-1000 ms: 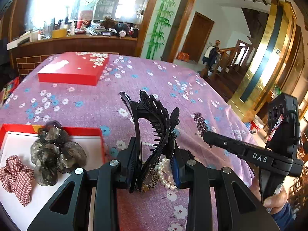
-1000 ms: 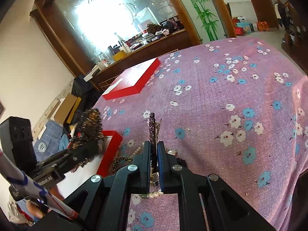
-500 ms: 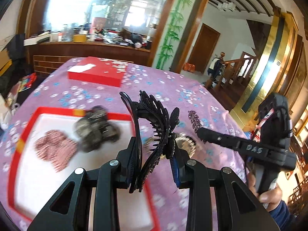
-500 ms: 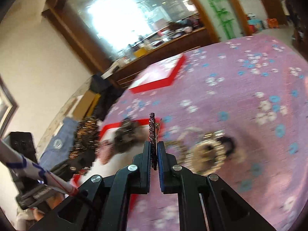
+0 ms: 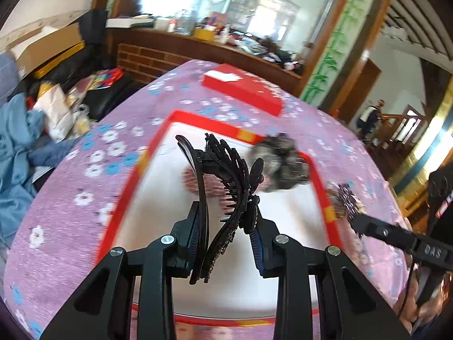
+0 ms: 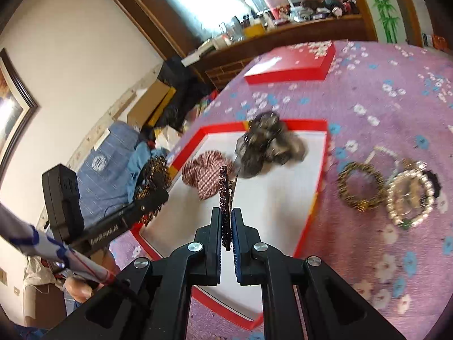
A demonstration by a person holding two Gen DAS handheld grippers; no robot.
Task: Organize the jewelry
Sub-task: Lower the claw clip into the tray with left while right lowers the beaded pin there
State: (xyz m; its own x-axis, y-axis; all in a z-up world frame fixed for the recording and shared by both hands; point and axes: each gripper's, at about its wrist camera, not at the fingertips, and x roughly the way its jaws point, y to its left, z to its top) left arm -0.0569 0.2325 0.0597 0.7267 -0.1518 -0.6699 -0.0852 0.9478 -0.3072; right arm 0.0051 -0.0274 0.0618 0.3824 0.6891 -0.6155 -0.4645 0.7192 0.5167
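My left gripper [image 5: 226, 240] is shut on a large black claw hair clip [image 5: 226, 181], held above the red-rimmed white tray [image 5: 124, 201]. My right gripper [image 6: 226, 229] is shut on a thin purple beaded hair clip [image 6: 224, 189], held over the same tray [image 6: 317, 192]. In the tray lie a red plaid scrunchie [image 6: 205, 174] and a dark grey scrunchie [image 6: 266, 144]. The right gripper and its clip [image 5: 346, 198] show at the tray's right rim in the left wrist view. The left gripper [image 6: 150, 189] shows at the tray's left side in the right wrist view.
A leopard-print bracelet [image 6: 359, 184] and pearl bracelets [image 6: 410, 195] lie on the purple flowered cloth [image 6: 396, 90] right of the tray. A closed red box [image 6: 294, 62] sits farther back. Clutter and a cardboard box [image 5: 42, 48] lie beyond the table's left edge.
Both grippers have moved left from over the bracelet pile to above the tray, each still holding its clip. The tray now fills the middle of both views.
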